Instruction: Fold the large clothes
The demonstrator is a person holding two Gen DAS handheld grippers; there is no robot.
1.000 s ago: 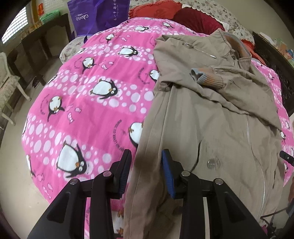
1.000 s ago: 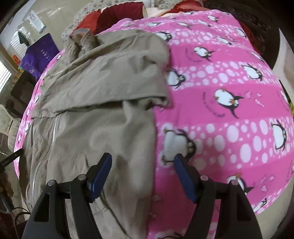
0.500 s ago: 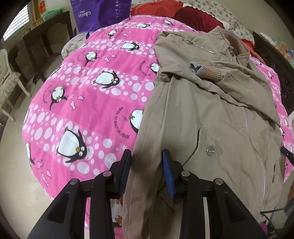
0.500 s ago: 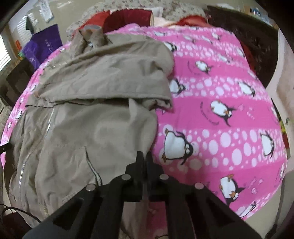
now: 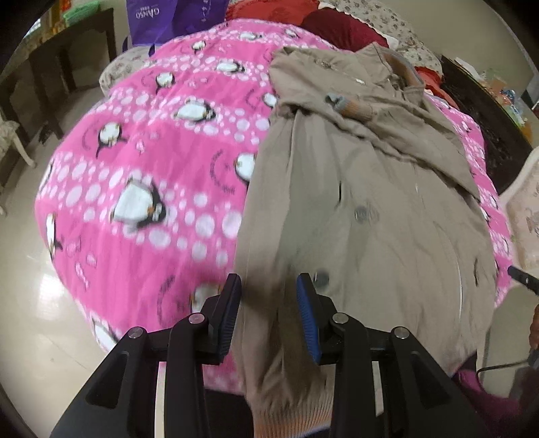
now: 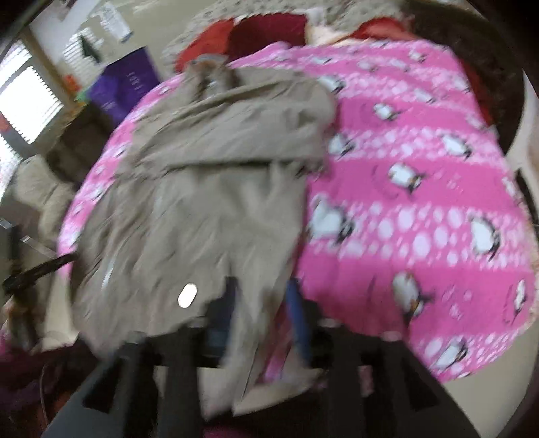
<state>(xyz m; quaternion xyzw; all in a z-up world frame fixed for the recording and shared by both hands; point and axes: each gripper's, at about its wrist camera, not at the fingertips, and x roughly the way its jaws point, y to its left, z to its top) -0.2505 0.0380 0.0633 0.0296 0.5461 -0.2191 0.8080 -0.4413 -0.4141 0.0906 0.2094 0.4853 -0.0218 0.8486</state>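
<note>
A large khaki jacket [image 5: 363, 209] lies spread on a pink penguin blanket [image 5: 151, 175], sleeves folded across its chest. My left gripper [image 5: 268, 315] straddles the jacket's left hem edge; its jaws stand partly apart with cloth between them, and the pads do not press it. In the blurred right wrist view the jacket [image 6: 209, 188] hangs over my right gripper [image 6: 259, 303], whose jaws stand apart around the hem cloth on the blanket [image 6: 421, 188].
Red pillows [image 5: 340, 30] and a purple bag [image 5: 151, 17] sit at the bed's far end. A dark table [image 5: 50, 67] and floor [image 5: 27, 303] lie left. A dark wooden bed frame [image 5: 488, 111] is on the right.
Both grippers have pulled back toward the bed's near edge, the jacket hem lifting with them. The right gripper, shut half a second ago, now shows its jaws apart.
</note>
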